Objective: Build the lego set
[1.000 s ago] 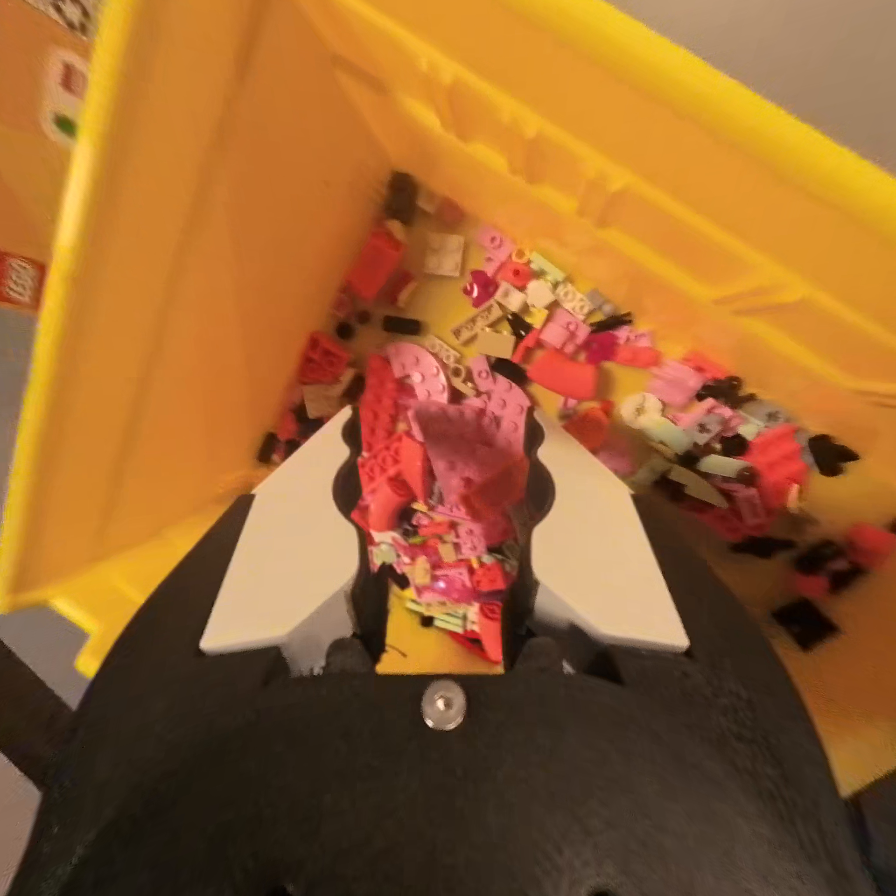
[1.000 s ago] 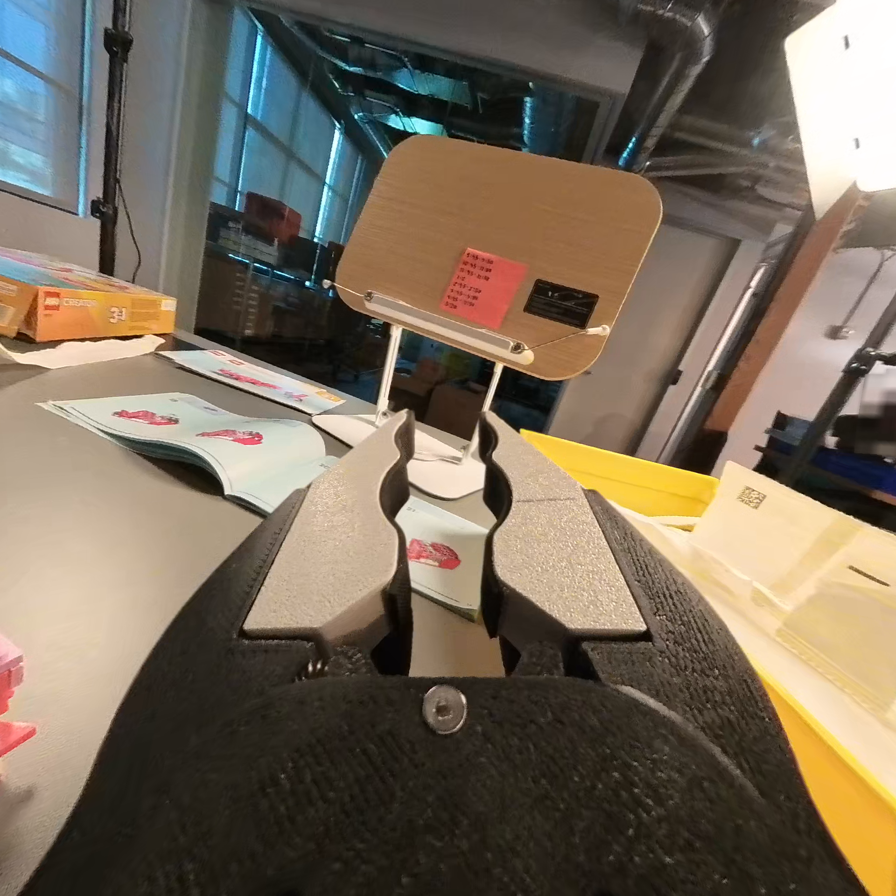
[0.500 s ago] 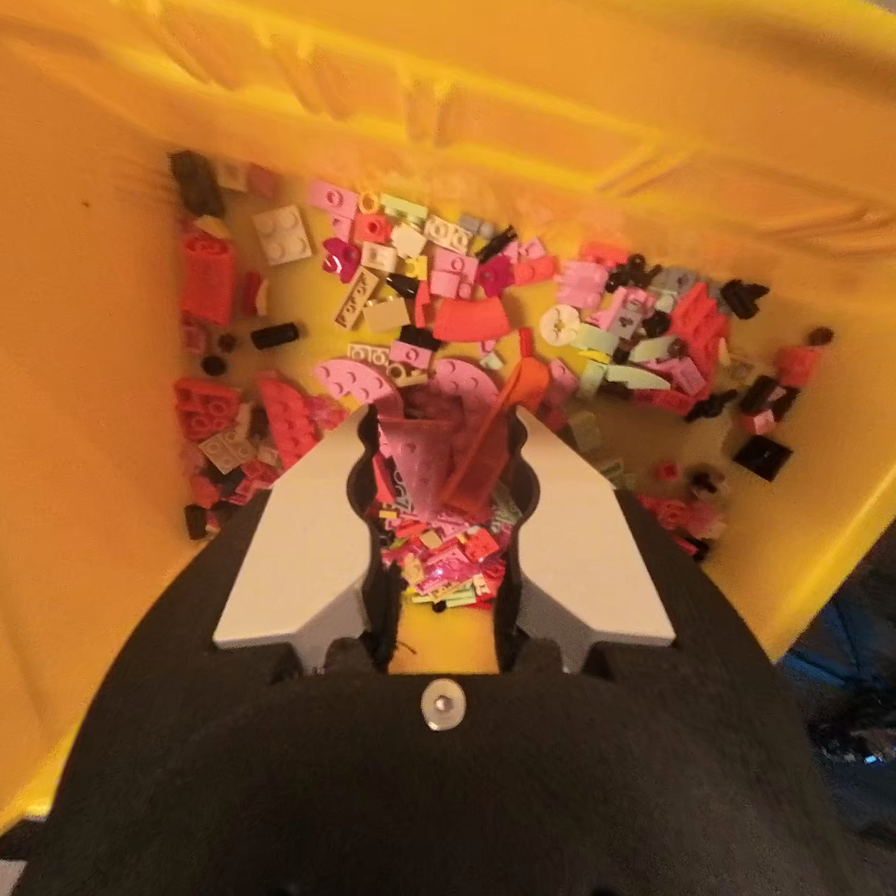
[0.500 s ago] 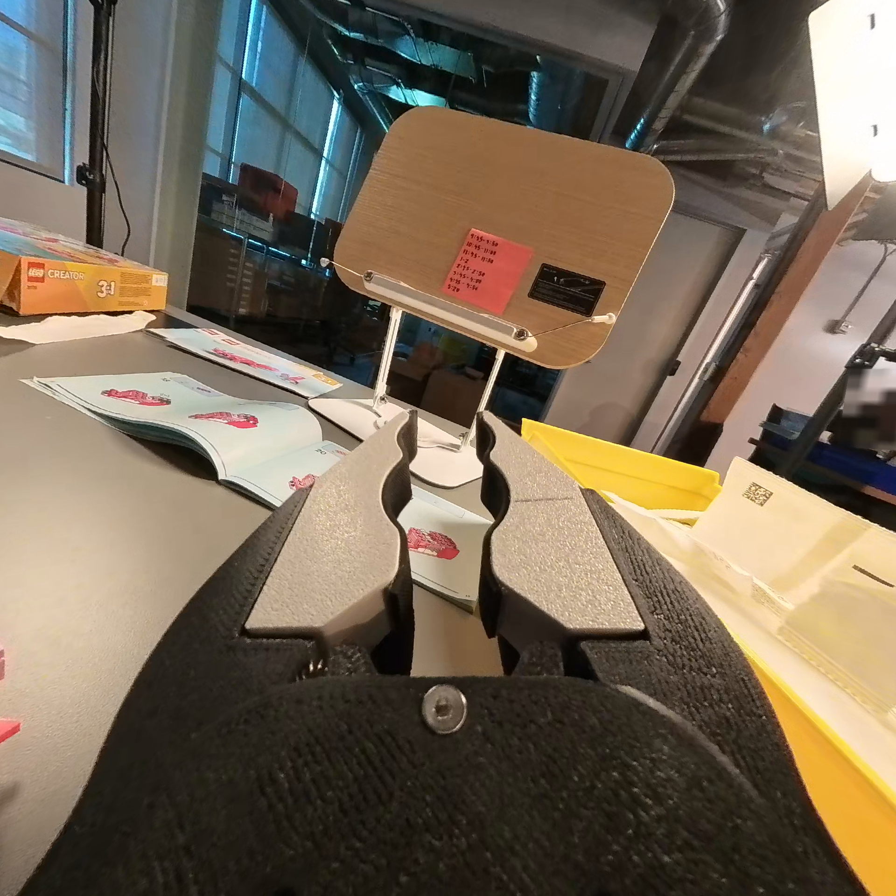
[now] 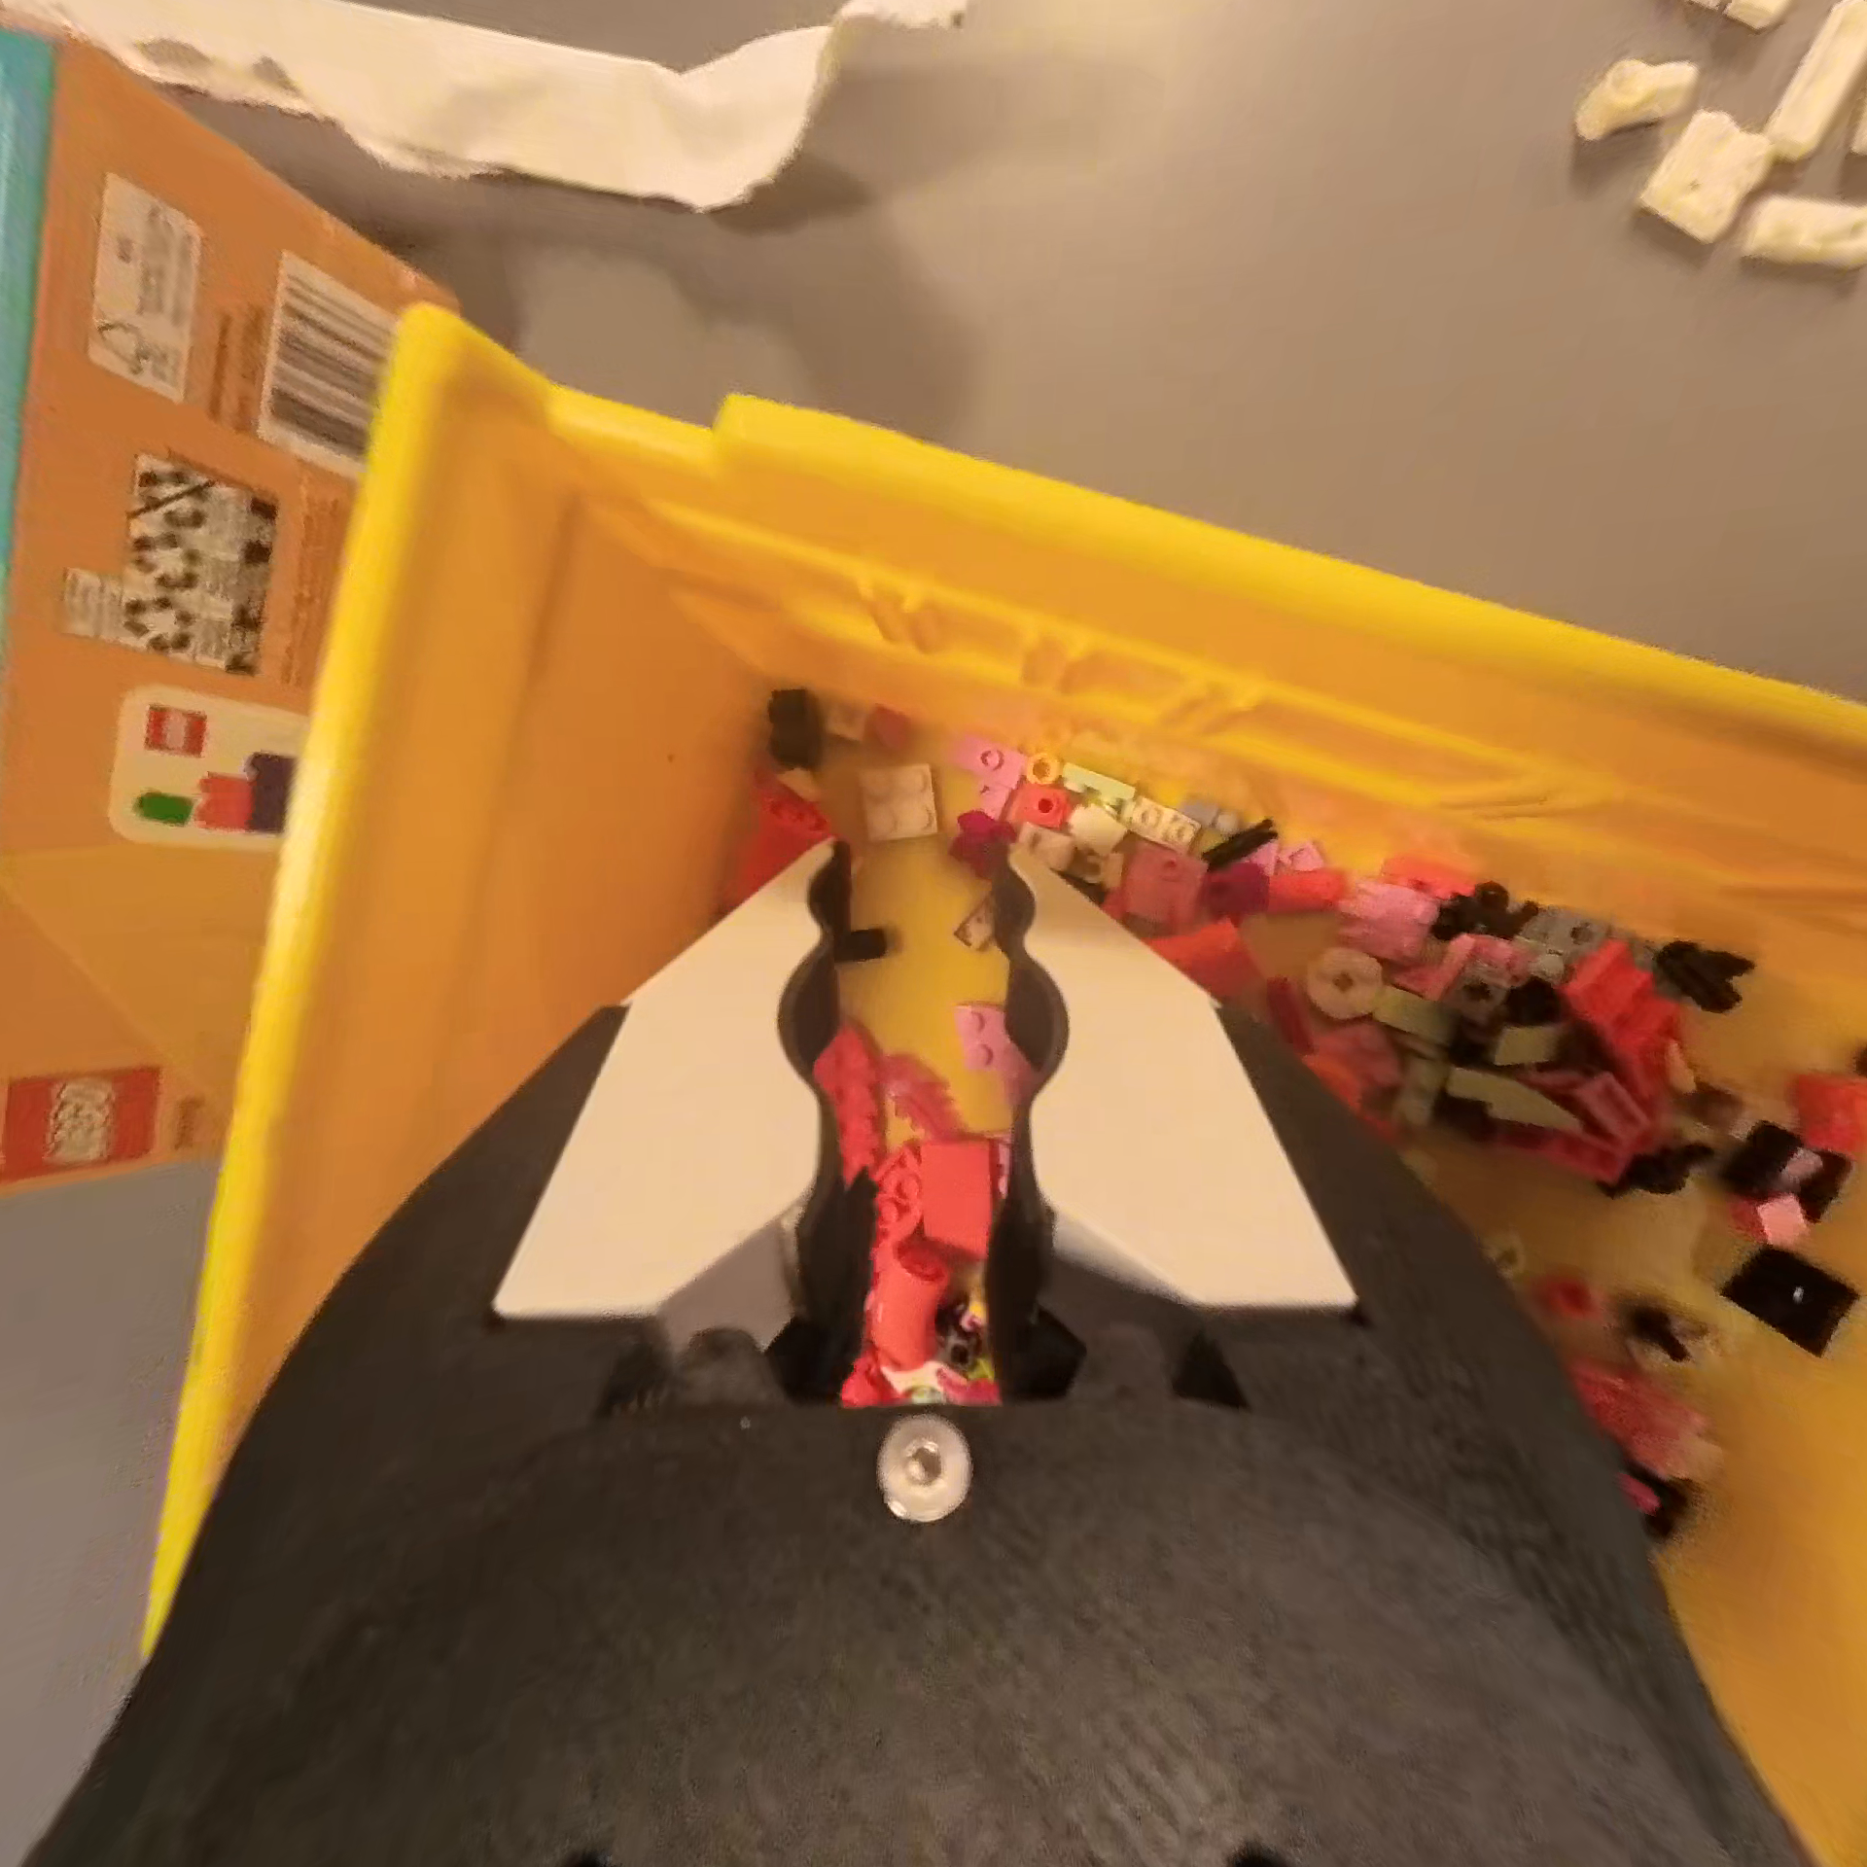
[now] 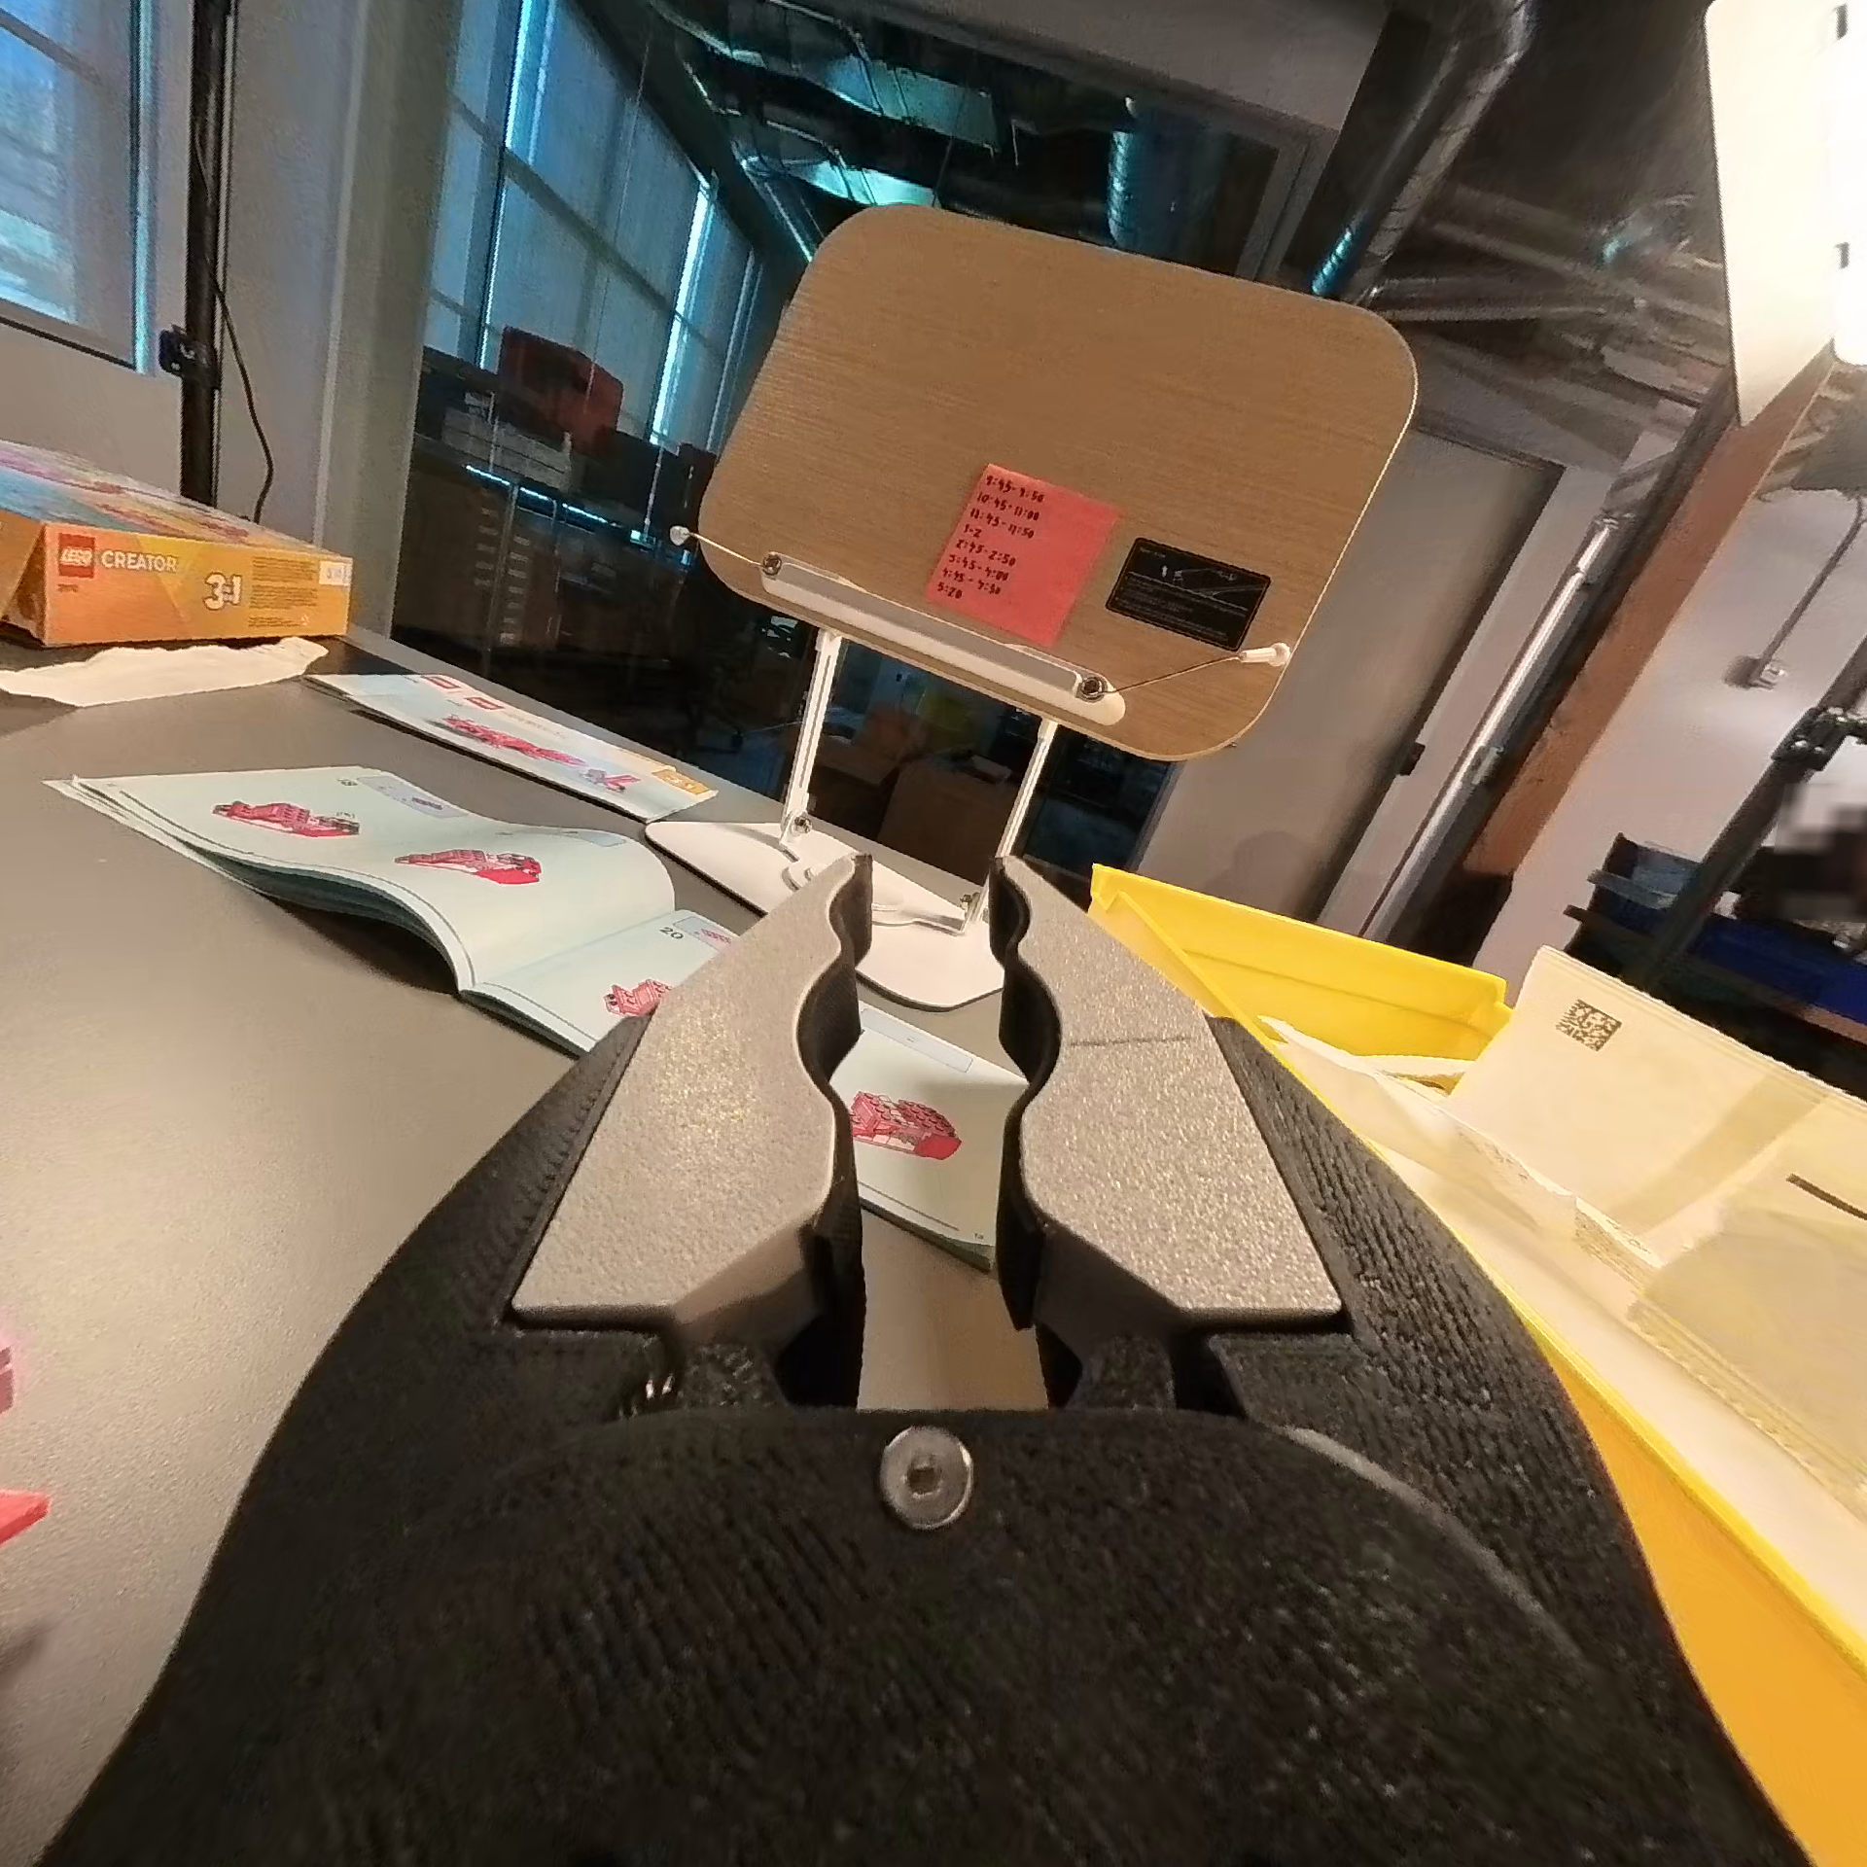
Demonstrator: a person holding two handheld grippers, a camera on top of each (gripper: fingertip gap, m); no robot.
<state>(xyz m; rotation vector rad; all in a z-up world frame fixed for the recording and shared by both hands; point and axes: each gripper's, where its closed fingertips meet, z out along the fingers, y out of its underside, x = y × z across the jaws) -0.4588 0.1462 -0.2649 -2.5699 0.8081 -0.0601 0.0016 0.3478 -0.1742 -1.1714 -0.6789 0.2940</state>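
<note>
In the left wrist view my left gripper (image 5: 917, 859) hangs over the left corner of a yellow bin (image 5: 455, 909). Its jaws stand partly apart, with bare bin floor between the fingertips and nothing gripped. Below the gap lie a black peg (image 5: 859, 945), a pink plate (image 5: 985, 1036) and red plates (image 5: 859, 1091). A white square brick (image 5: 897, 803) lies just past the tips, and a heap of red, pink and black bricks (image 5: 1465, 990) spreads to the right. My right gripper (image 6: 929, 867) is open and empty above the dark table (image 6: 202, 1111), facing a wooden book stand (image 6: 1051, 485).
An open instruction booklet (image 6: 404, 869) and a second booklet (image 6: 525, 738) lie left of the stand. An orange toy box (image 5: 152, 606) stands left of the bin, with torn white paper (image 5: 455, 91) and cream scraps (image 5: 1717, 152) beyond. Another yellow bin (image 6: 1313, 970) holds clear bags (image 6: 1667, 1162). The grippers' ends are close to 50 cm from one another.
My left gripper has drawn back up out of the brick pile and swung toward the bin's left corner while its jaws narrowed; no piece came with it. The right gripper barely moved.
</note>
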